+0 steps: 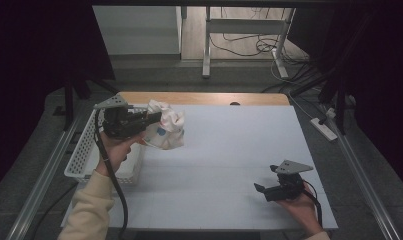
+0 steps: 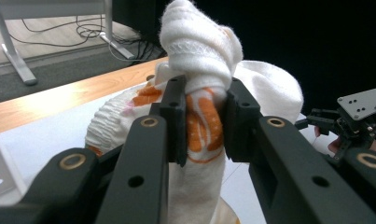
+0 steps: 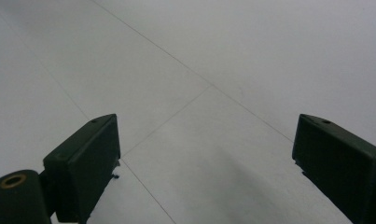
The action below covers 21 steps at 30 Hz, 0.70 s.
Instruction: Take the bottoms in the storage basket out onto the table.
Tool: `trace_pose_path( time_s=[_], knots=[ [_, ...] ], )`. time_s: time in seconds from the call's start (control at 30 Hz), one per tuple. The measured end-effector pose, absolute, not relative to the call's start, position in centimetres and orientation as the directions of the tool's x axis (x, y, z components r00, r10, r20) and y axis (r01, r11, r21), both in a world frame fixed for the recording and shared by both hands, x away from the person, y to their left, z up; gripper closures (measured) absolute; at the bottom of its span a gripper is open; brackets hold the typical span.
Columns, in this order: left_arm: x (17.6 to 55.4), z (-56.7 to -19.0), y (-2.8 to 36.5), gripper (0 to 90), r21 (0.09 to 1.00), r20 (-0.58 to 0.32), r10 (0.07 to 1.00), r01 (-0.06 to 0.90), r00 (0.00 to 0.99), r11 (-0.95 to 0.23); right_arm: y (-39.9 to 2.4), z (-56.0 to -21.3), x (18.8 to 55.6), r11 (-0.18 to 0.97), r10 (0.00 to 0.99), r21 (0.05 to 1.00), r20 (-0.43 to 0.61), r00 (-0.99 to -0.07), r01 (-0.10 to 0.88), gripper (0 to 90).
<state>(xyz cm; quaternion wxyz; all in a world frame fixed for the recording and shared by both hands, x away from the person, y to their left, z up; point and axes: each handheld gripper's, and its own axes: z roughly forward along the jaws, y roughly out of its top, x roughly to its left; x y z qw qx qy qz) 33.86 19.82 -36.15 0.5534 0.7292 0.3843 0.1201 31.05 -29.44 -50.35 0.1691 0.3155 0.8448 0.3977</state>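
Nearest the high camera I see two forearms coming in from the bottom edge, cream sleeve [image 1: 89, 210] on the left one.

Worktop [image 1: 224, 165]: pale grey sheet marked with thin lines, wooden strip along the far edge. Largest item.

White perforated basket [image 1: 81, 157]: sits at the left edge of the worktop, beneath the left hand.

Bundled cloth [image 1: 165, 131]: white with orange print and a small blue mark, held up above the worktop just right of the basket, left-far area. In the left gripper view the cloth [image 2: 202, 121] bulges above the jaws and hangs below them.

Left tool [image 1: 151, 119]: clenched on the bundled cloth, jaws pinching a narrow waist of the fabric.

Right tool [image 1: 261, 189]: near-right on the worktop, held low in the right hand [image 1: 301, 206], jaws spread wide and grasping nothing; between them I see the bare sheet.
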Motion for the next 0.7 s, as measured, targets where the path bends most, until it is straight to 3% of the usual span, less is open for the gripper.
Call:
trace_pose_path(
  time_s=[0.7],
  knots=[
    [35.0, -36.6, 17.1, 73.3, 0.884, -0.26, 0.665, 0.449, 0.7, -0.128, -29.6, -50.3, 31.0, 0.476, 0.672, 0.785, -0.034, -0.74, 0.396, 7.7]
  ],
)
